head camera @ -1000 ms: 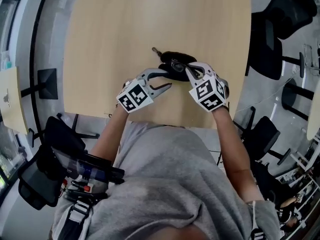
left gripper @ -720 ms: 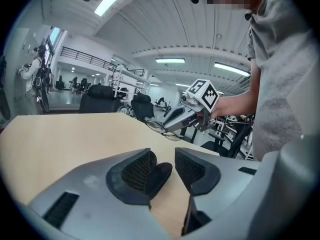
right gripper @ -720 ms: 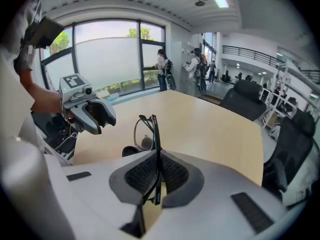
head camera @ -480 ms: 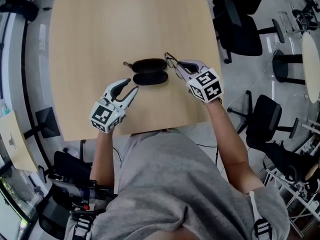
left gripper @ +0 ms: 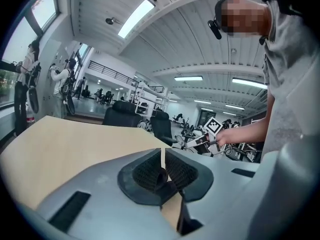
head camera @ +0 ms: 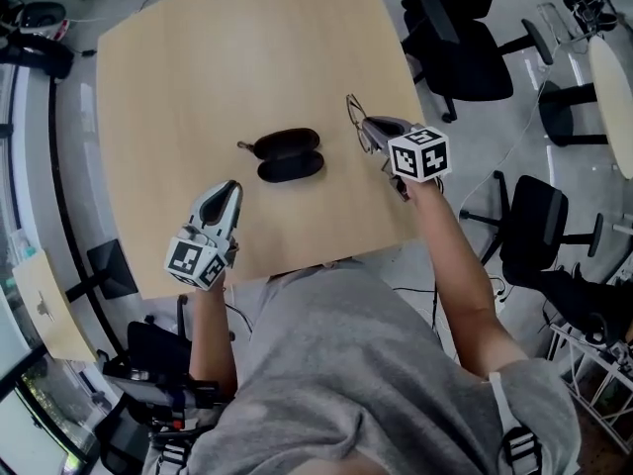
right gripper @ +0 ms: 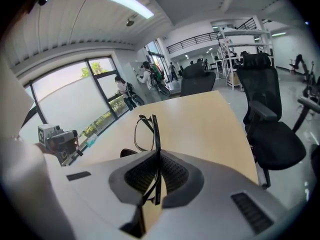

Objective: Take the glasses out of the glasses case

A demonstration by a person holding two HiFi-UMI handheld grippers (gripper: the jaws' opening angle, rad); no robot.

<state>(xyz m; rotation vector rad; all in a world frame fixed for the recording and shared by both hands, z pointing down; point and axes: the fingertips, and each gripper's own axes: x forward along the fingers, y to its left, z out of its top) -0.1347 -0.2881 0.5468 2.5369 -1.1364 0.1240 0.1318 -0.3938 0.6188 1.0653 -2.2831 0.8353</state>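
Head view first: my right gripper (head camera: 368, 127) is out by the right edge of the table (head camera: 247, 38), jaws clamped on the glasses (head camera: 354, 115), and they're well apart from the glasses case (head camera: 289, 154). The case lies open in the middle of the table, two dark halves side by side, and both look empty from up here. My left gripper (head camera: 228, 190) hangs near the front edge, off the case, touching nothing.

Left gripper view: these jaws have just been closing, and the pads (left gripper: 150, 171) now sit all but together. Only a sliver of table shows through, with no thing between them.

Right gripper view: jaws tight on the thin dark frame, which runs straight between the pads (right gripper: 172, 176). One lens ring stands up ahead of them, over bare table.

My call: the glasses are out, so the main job looks done, and what's left is at most setting them down somewhere safe
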